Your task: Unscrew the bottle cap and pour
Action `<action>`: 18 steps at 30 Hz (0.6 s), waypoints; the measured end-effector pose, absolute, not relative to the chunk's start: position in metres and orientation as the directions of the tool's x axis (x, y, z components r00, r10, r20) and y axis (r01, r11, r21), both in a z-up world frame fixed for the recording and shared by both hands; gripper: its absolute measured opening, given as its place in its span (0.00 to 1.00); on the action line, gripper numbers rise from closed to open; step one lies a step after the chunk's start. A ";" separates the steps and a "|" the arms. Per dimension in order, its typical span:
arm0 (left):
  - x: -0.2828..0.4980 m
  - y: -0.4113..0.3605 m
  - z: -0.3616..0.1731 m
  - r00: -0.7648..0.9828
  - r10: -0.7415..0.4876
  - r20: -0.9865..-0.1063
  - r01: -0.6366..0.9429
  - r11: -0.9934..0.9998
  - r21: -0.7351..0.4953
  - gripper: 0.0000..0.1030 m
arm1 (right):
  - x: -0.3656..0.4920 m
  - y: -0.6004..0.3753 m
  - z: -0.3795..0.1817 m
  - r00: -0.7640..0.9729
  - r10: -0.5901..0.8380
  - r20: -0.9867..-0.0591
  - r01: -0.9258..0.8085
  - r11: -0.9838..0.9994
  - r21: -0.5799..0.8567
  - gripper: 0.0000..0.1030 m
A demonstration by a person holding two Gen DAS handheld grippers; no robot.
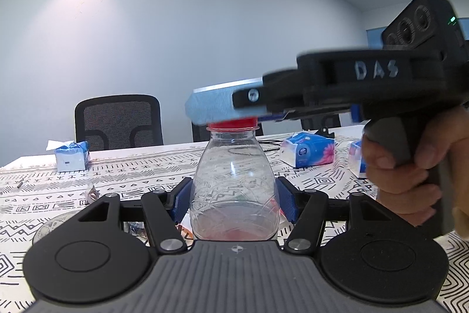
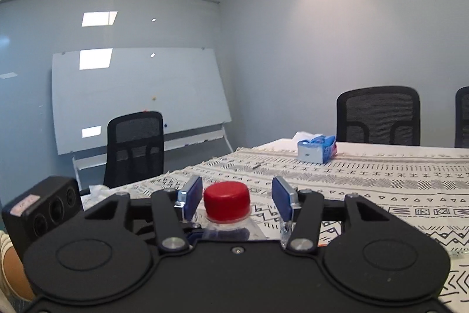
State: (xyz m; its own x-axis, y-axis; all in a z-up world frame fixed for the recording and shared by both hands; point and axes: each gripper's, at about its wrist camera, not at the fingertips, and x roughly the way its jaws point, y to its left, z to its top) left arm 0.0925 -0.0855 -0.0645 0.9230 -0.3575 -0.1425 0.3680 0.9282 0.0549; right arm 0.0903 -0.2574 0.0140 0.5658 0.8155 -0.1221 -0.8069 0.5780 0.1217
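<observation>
Right wrist view: right tongs [image 2: 237, 200] apart, straddling cap [image 2: 227, 197], not touching.
Left tongs [image 1: 233, 200]: clamped on bottle [image 1: 233, 189], upright on table [image 1: 132, 166].
Risk: off-centre closing → cap slips, bottle twists.

"DAS" on the right hand-held gripper [image 1: 225, 107]

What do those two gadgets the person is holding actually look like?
Each hand-held gripper is a black plastic tool with a ribbed grey body, two round black discs, and hinged black links with silver pins. The left hand-held gripper has dark blue ribbed pads. The right hand-held gripper has blue pads on silver backing, "DAS" lettering and a grey pistol handle.
</observation>
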 end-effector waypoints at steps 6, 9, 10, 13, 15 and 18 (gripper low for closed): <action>0.094 -0.085 -0.064 0.927 -0.345 -0.144 0.355 0.934 0.047 0.56 | 0.082 -0.238 0.010 0.635 0.757 -0.155 -0.758 0.649 0.061 0.33; 0.094 -0.082 -0.064 0.928 -0.344 -0.141 0.353 0.935 0.046 0.56 | 0.080 -0.228 0.008 0.625 0.765 -0.155 -0.772 0.635 0.022 0.33; 0.093 -0.081 -0.064 0.928 -0.345 -0.139 0.354 0.934 0.046 0.56 | 0.083 -0.227 0.008 0.603 0.782 -0.158 -0.790 0.613 0.020 0.33; 0.094 -0.078 -0.063 0.926 -0.351 -0.140 0.360 0.932 0.038 0.56 | 0.093 -0.227 0.009 0.531 0.829 -0.175 -0.842 0.540 0.006 0.33; 0.093 -0.077 -0.063 0.925 -0.353 -0.139 0.360 0.932 0.035 0.56 | 0.099 -0.229 0.009 0.472 0.863 -0.177 -0.879 0.477 -0.016 0.33; 0.090 -0.078 -0.063 0.924 -0.357 -0.135 0.366 0.930 0.042 0.56 | 0.107 -0.233 0.009 0.391 0.904 -0.172 -0.919 0.392 -0.029 0.33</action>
State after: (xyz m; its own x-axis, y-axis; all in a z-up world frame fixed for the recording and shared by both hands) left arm 0.0905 -0.0781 -0.0628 0.9241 -0.3573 -0.1353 0.3656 0.9298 0.0418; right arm 0.1067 -0.2334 0.0095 0.3910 0.9042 -0.1720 -0.9195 0.3921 -0.0290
